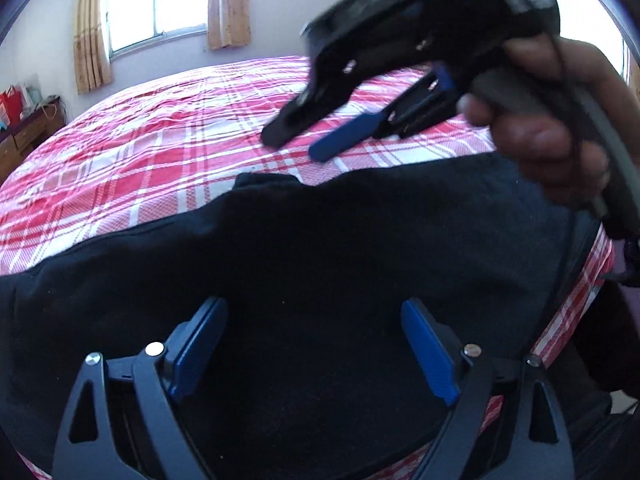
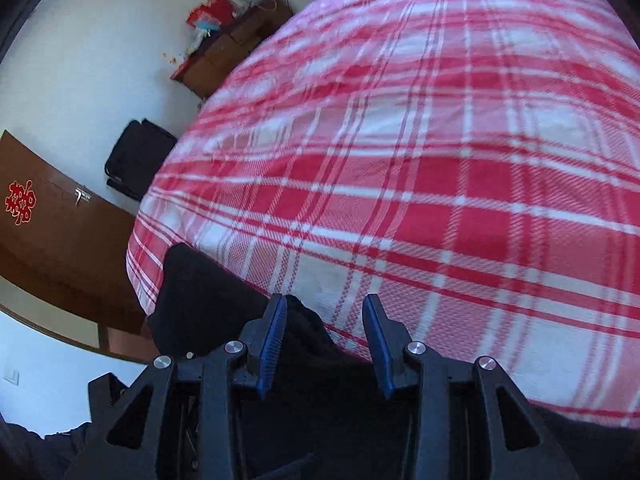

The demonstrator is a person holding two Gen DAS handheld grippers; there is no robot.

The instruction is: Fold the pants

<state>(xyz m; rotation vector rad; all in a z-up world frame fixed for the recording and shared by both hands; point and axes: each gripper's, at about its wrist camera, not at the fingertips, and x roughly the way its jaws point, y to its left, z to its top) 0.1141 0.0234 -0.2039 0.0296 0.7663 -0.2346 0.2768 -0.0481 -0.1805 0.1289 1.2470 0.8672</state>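
Black pants [image 1: 320, 248] lie flat along the near edge of the bed. In the left wrist view my left gripper [image 1: 316, 312] is open, its blue pads spread wide just above the cloth, empty. My right gripper [image 1: 296, 144] hovers over the bed beyond the pants, held by a hand [image 1: 548, 120], its jaws apart and empty. In the right wrist view the right gripper [image 2: 325, 304] is open above the bed, and part of the pants [image 2: 200, 300] lies below and left of it near the bed's corner.
The bed has a red and white plaid cover [image 1: 168, 140], also in the right wrist view [image 2: 440, 160]. A window with curtains [image 1: 160, 4] is behind it. A wooden dresser [image 2: 232, 48], a black chair [image 2: 136, 160] and a brown door [image 2: 52, 232] stand beside the bed.
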